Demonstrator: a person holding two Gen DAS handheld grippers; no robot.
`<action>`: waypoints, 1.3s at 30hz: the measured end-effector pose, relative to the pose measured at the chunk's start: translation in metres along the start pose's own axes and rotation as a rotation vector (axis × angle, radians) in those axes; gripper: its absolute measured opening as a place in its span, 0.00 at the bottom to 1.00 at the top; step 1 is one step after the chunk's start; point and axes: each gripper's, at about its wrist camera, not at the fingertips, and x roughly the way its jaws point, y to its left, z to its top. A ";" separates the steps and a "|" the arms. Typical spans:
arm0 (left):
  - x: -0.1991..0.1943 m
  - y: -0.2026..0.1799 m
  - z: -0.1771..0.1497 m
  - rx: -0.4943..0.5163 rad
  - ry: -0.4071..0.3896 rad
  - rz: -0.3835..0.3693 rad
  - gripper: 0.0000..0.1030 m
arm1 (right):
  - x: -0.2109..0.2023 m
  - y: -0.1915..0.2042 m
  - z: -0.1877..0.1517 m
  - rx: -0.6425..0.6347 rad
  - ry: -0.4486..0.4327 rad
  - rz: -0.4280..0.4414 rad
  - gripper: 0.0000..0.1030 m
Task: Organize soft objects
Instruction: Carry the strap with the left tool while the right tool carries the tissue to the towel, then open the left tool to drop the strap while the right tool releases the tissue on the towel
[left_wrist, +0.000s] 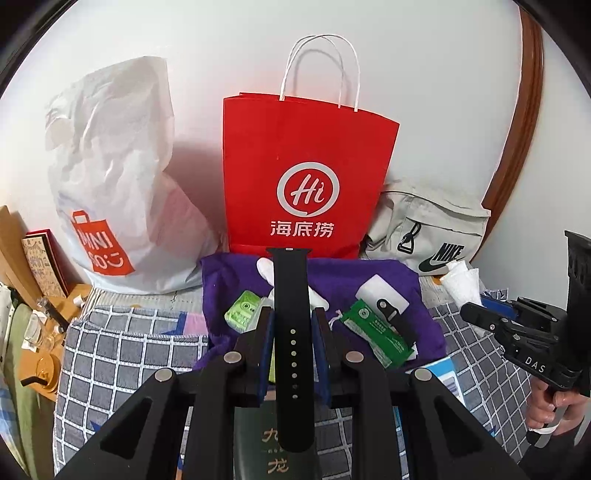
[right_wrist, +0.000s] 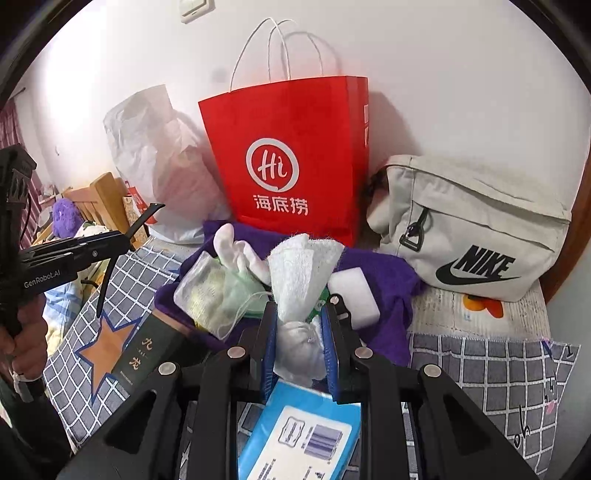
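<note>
The black watch strap (left_wrist: 291, 332) is smooth, matt rubber-like material punched with a row of holes. The white towel (right_wrist: 299, 273) shows a rough, looped cloth weave. The purple cloth (left_wrist: 388, 280) beneath is soft and fuzzy, without sheen. The red bag (left_wrist: 303, 173) is smooth matt paper with twisted white paper-cord handles; the white shopping bag (left_wrist: 114, 177) is thin, crinkled, slightly glossy plastic. The beige pouch (right_wrist: 476, 229) is woven fabric with a black plastic clasp. The checked bedcover (left_wrist: 122, 354) is matt quilted textile. The green wipes packet (left_wrist: 376, 332) is glossy film.
</note>
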 end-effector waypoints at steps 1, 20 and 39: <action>0.002 0.000 0.002 0.000 0.002 0.001 0.19 | 0.002 -0.001 0.001 -0.002 -0.001 -0.001 0.22; 0.056 0.010 0.022 -0.033 0.040 -0.012 0.19 | 0.053 -0.020 0.022 0.013 0.018 -0.004 0.22; 0.114 0.013 0.012 -0.038 0.130 -0.018 0.19 | 0.110 -0.035 0.008 0.014 0.163 0.037 0.22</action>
